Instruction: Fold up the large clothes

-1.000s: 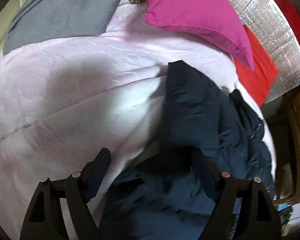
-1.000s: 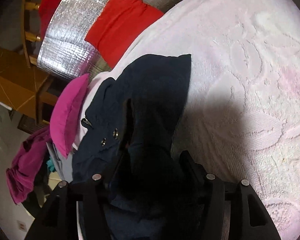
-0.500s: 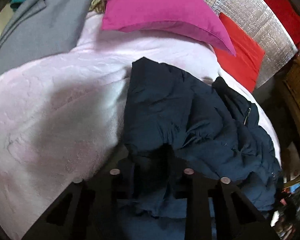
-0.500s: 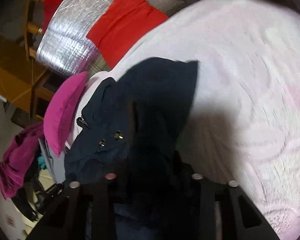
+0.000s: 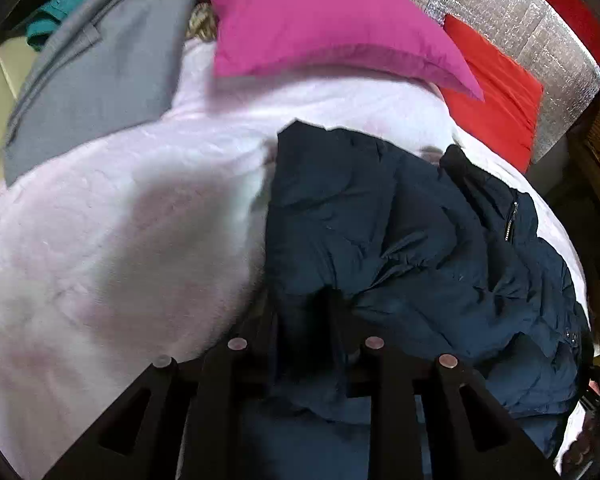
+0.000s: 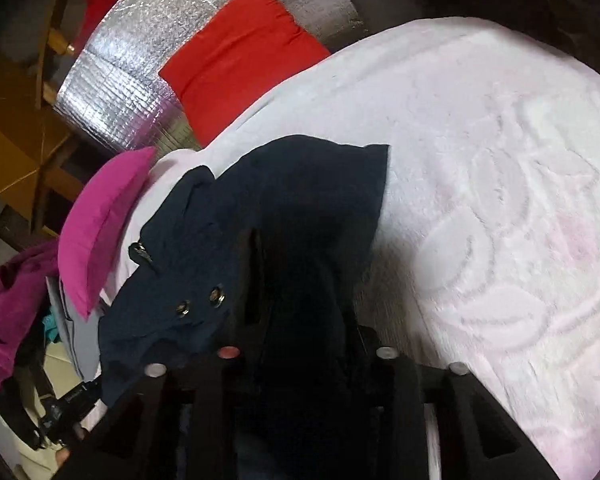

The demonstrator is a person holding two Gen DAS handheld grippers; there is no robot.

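Observation:
A navy padded jacket [image 5: 400, 232] lies crumpled on a pale pink blanket [image 5: 120, 240] that covers a bed. My left gripper [image 5: 302, 308] pinches the jacket's near edge; its jaws are opening slightly, with fabric still pressed between them. In the right wrist view the jacket [image 6: 308, 184] shows two metal snaps and a zip pull. My right gripper [image 6: 304, 280] holds a thick bunch of the dark cloth, which drapes through its opening jaws and hides the fingertips. The blanket [image 6: 500, 200] spreads to the right.
A magenta pillow [image 5: 320, 20] lies at the head of the bed, with a red cushion [image 5: 496, 92] against a silver foil panel [image 5: 520, 12]. A grey garment [image 5: 100, 80] lies at the far left. Wooden furniture [image 6: 16, 152] stands past the bed's edge.
The left jaws went from wide open to closed on the jacket's edge. The right jaws narrowed onto the cloth. Both grippers rose a little, lifting the near part of the jacket.

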